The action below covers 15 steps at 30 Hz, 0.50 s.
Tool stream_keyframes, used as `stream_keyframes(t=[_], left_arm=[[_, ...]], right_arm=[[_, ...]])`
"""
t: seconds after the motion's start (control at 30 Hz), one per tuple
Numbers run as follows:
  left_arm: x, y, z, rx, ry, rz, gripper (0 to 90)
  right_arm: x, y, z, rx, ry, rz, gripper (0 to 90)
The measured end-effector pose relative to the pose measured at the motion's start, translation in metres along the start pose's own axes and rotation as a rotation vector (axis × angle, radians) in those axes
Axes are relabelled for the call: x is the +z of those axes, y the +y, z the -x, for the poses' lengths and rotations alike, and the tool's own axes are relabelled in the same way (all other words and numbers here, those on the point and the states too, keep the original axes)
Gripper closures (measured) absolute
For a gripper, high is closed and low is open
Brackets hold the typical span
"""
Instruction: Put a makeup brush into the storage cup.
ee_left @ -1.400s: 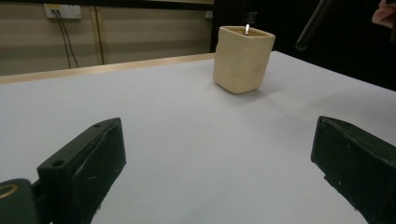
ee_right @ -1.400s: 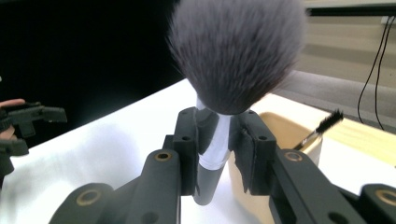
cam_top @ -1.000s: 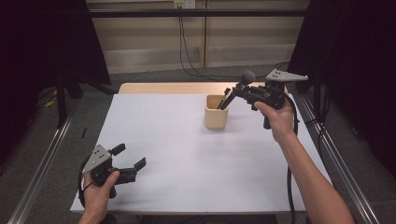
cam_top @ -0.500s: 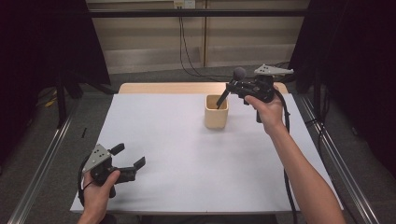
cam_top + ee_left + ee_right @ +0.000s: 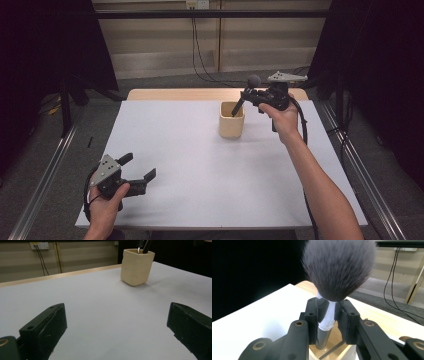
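A makeup brush (image 5: 246, 96) with a fluffy grey head (image 5: 338, 267) and dark handle slants with its lower end inside a cream square cup (image 5: 231, 119) at the table's far middle. My right gripper (image 5: 250, 96) is shut on the brush's silver collar (image 5: 327, 317), just right of and above the cup. In the left gripper view the cup (image 5: 136, 263) stands far off with the brush handle (image 5: 147, 246) poking out. My left gripper (image 5: 137, 169) rests open near the front left corner, nothing between its jaws.
The white table top (image 5: 200, 165) has a bare wooden strip (image 5: 170, 94) along its far edge. Metal rails (image 5: 45, 175) run along both sides on the floor. Cables (image 5: 200, 45) hang down the back wall.
My right gripper has moved left and down with the brush, bringing the handle's end over and into the cup. The left gripper has stayed put.
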<state>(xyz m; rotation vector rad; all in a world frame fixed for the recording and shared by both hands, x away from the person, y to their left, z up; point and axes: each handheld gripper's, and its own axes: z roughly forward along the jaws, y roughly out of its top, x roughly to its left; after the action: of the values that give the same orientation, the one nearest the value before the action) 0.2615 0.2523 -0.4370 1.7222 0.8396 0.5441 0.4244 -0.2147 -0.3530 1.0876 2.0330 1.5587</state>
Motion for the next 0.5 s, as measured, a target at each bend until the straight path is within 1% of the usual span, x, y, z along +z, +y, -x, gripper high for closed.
stream_keyframes(t=[0.07,0.1,0.17,0.3,0.43,0.5], left_arm=[[0.001,0.000,0.000,-0.001,-0.004,-0.003,2.9],[0.001,0.000,0.000,0.005,-0.003,-0.006,2.9],[0.000,0.000,0.000,0.001,-0.002,-0.001,2.9],[0.000,0.000,0.000,0.002,-0.002,-0.003,2.9],[0.000,0.000,0.001,0.010,-0.006,-0.006,2.9],[0.000,0.001,0.001,0.005,-0.010,-0.006,2.9]], right_arm=[[0.002,-0.001,0.001,-0.002,-0.001,-0.007,71.5],[0.003,-0.002,0.001,0.000,-0.001,-0.008,71.5],[0.006,-0.004,0.001,0.007,0.003,-0.014,71.5],[0.011,-0.007,0.001,0.004,0.003,-0.034,71.5],[0.014,-0.010,0.002,0.010,0.007,-0.043,71.5],[0.016,-0.012,0.002,0.011,0.004,-0.049,71.5]])
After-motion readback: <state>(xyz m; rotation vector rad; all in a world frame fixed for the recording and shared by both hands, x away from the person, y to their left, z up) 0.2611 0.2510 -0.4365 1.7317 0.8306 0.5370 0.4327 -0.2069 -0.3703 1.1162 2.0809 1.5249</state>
